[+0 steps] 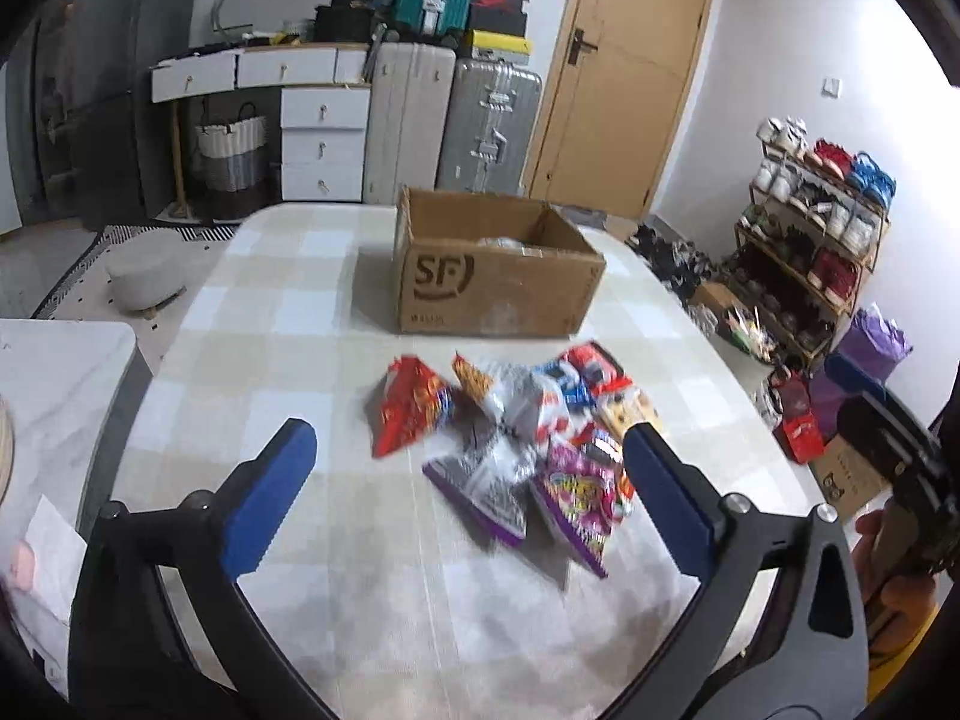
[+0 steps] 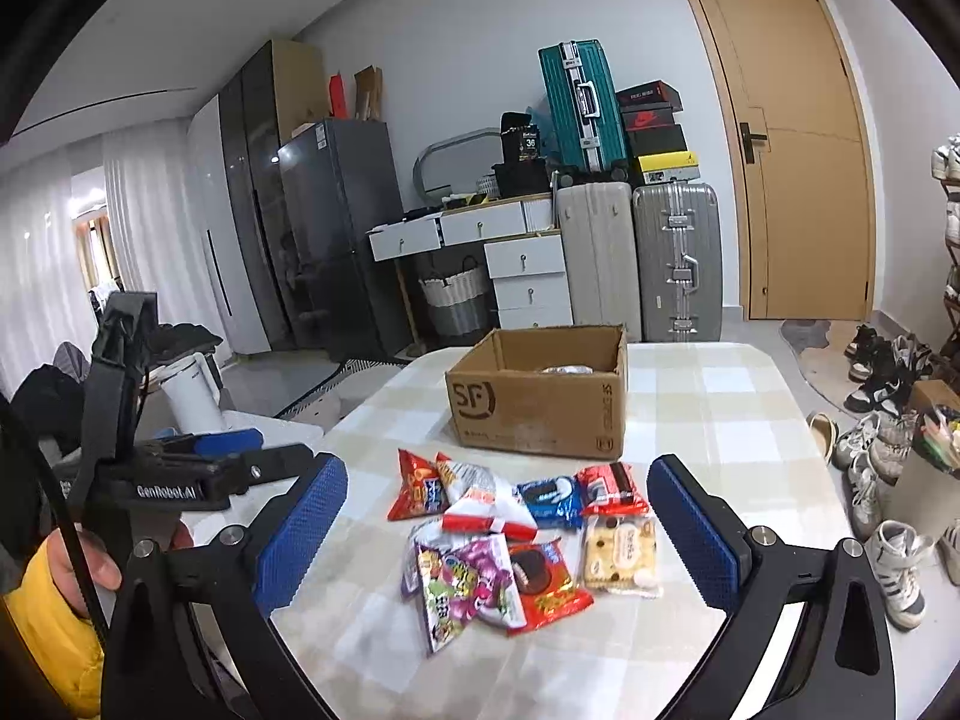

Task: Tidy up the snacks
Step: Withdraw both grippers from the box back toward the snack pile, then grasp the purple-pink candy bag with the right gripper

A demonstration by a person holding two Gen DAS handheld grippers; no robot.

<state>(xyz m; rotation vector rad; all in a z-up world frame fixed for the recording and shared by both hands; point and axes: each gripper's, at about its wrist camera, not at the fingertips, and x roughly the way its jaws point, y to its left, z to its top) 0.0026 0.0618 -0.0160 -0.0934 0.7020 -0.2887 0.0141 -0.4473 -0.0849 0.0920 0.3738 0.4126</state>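
Note:
Several snack packets lie in a pile (image 1: 510, 432) on the checked tablecloth, in front of an open cardboard SF box (image 1: 492, 270). The pile (image 2: 516, 534) and the box (image 2: 540, 402) also show in the right wrist view. A red chip bag (image 1: 411, 405) lies at the pile's left, a purple candy bag (image 2: 465, 585) at its near side, a pale biscuit pack (image 2: 618, 549) at its right. My left gripper (image 1: 462, 480) is open and empty, held above the near side of the pile. My right gripper (image 2: 498, 534) is open and empty, above the pile too.
The table (image 1: 288, 312) has a rounded edge. A second white table (image 1: 54, 372) stands at the left. Suitcases (image 2: 636, 252), white drawers (image 2: 522, 276) and a door (image 2: 798, 150) stand behind. A shoe rack (image 1: 816, 252) and loose shoes (image 2: 882, 450) are on the right.

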